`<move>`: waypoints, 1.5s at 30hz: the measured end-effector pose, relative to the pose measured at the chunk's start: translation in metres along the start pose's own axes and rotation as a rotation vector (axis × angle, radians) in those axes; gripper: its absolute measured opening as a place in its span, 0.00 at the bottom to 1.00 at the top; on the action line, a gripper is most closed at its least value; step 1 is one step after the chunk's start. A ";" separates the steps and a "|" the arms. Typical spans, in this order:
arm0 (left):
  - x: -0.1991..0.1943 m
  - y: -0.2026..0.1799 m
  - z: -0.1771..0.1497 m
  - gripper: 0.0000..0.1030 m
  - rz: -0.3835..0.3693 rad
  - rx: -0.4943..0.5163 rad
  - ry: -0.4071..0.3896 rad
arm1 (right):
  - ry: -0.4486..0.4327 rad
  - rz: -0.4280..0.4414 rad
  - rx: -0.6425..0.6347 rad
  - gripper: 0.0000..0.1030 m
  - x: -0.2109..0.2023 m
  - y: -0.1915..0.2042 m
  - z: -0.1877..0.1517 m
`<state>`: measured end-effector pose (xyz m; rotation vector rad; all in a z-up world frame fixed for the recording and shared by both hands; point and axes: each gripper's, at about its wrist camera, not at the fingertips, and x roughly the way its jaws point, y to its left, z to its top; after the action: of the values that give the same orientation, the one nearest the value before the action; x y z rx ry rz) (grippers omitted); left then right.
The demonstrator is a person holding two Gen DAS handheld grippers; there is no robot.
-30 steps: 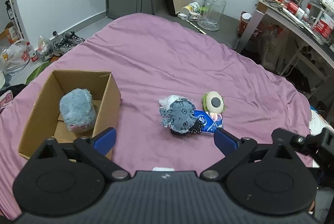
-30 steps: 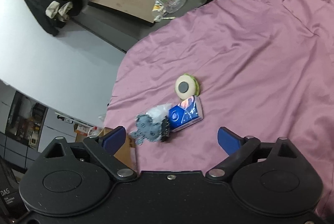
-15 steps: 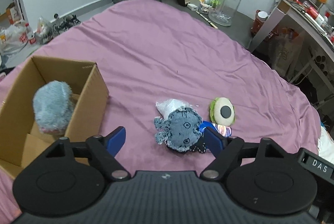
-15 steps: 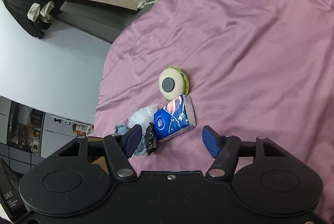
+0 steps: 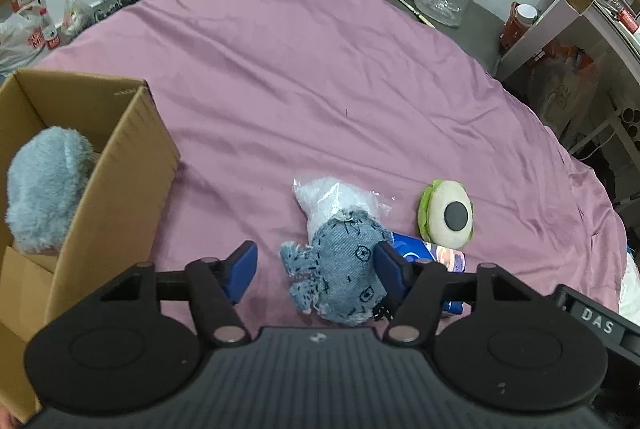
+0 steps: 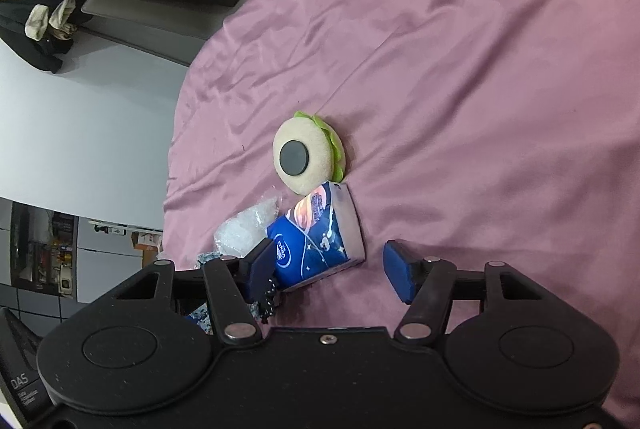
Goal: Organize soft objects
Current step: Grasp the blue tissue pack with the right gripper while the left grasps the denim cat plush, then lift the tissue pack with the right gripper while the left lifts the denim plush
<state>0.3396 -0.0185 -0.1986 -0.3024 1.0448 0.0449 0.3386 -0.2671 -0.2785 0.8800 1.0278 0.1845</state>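
Both wrist cameras look steeply down, near the purple bedsheet (image 5: 320, 77), sharing the burger plush (image 5: 446, 215) (image 6: 306, 157) and tissue pack (image 6: 320, 241).

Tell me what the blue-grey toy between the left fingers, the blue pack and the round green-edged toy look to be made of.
Blue-grey toy: looks like denim, matte, with frayed edges and dark stitched marks. Blue pack: glossy printed plastic film, judging by the sheen; probably tissues, though I can't confirm. Round toy: soft foam or plush by its look, matte cream face, green frill, smooth dark disc at the centre.
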 end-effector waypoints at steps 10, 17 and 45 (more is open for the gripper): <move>0.013 -0.005 -0.001 0.28 -0.092 -0.008 0.045 | 0.001 -0.025 -0.008 0.36 0.010 -0.002 -0.002; 0.002 -0.004 -0.001 0.25 -0.113 -0.025 0.046 | -0.036 -0.019 -0.035 0.23 -0.004 0.003 -0.004; -0.092 -0.006 -0.023 0.26 -0.123 0.055 -0.036 | -0.259 -0.126 -0.174 0.19 -0.105 0.029 -0.049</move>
<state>0.2749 -0.0205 -0.1290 -0.3138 0.9879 -0.0883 0.2506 -0.2752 -0.1984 0.6596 0.8095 0.0500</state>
